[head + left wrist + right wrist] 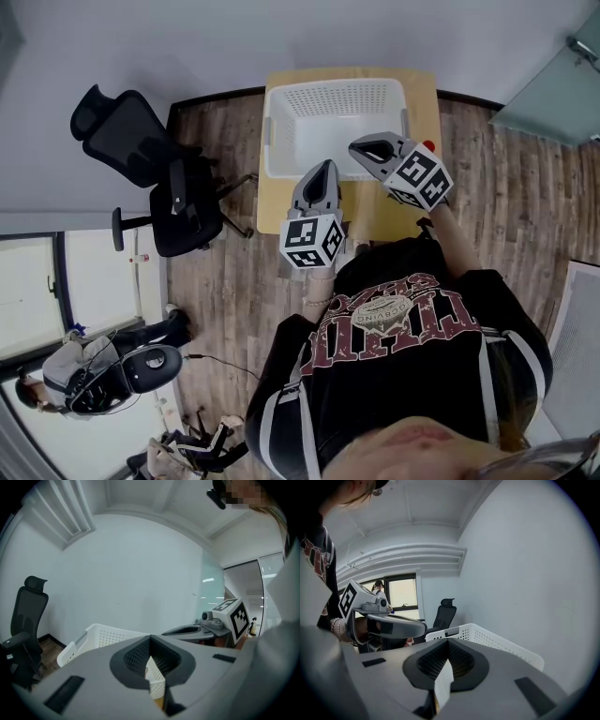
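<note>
Starting at 9 o'clock of the table [422, 94], note the black office chair [141, 159] on the wood floor [216, 281], well apart from the work. Next find the left gripper [324, 167] hovering at 6 o'clock of the white perforated basket [333, 112], tips just over the near rim and pointing toward 12. Read its fingers [133, 657] in the left gripper view as pressed together at the tips and gripping nothing, with only a sliver of basket wall showing through the slot below them. Place the basket itself on the middle of the table, pushed toward the room wall [281, 37] at 12 o'clock and seemingly empty. Then take the right gripper [362, 145], over the basket's near corner at 5 o'clock, angled toward 10, near the left one but apart from it. Read its fingers [461, 660] likewise as closed tip to tip on nothing. For good handling here, judge it wise to hold both grippers level above the rim, leave a gap between them, and spare the light basket any knock that could shove it. Mind also the small red thing [429, 145] at 3 o'clock of the right gripper, too hidden to identify.
</note>
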Tool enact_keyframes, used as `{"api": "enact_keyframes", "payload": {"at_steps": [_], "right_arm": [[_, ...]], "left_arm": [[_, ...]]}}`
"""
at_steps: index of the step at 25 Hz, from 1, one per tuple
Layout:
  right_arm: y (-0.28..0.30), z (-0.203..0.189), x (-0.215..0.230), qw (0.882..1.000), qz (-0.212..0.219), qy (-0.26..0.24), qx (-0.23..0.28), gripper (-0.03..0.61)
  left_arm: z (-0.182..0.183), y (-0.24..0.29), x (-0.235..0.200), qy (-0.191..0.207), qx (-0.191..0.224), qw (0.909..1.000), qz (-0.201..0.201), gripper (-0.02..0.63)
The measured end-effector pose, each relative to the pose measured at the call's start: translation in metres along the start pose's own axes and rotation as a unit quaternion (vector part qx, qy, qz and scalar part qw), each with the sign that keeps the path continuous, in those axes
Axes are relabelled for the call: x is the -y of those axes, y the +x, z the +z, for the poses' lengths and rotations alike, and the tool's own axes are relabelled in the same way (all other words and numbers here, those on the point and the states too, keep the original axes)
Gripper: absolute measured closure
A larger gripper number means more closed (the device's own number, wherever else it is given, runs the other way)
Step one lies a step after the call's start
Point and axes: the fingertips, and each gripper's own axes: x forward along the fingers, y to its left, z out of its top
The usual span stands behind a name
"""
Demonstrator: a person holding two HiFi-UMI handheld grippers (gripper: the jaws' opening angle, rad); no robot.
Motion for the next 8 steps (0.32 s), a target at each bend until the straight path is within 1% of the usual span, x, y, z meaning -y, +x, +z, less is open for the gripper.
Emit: {"api": "enact_keyframes", "payload": {"at_steps": [8], "right_arm": [[0.0007, 0.0001, 0.005, 1.0, -0.005, 0.001, -0.005, 0.56]], "left_arm": [[0.0017, 0.0026, -0.0017, -0.001, -0.003, 1.0, 0.0, 0.568]]}}
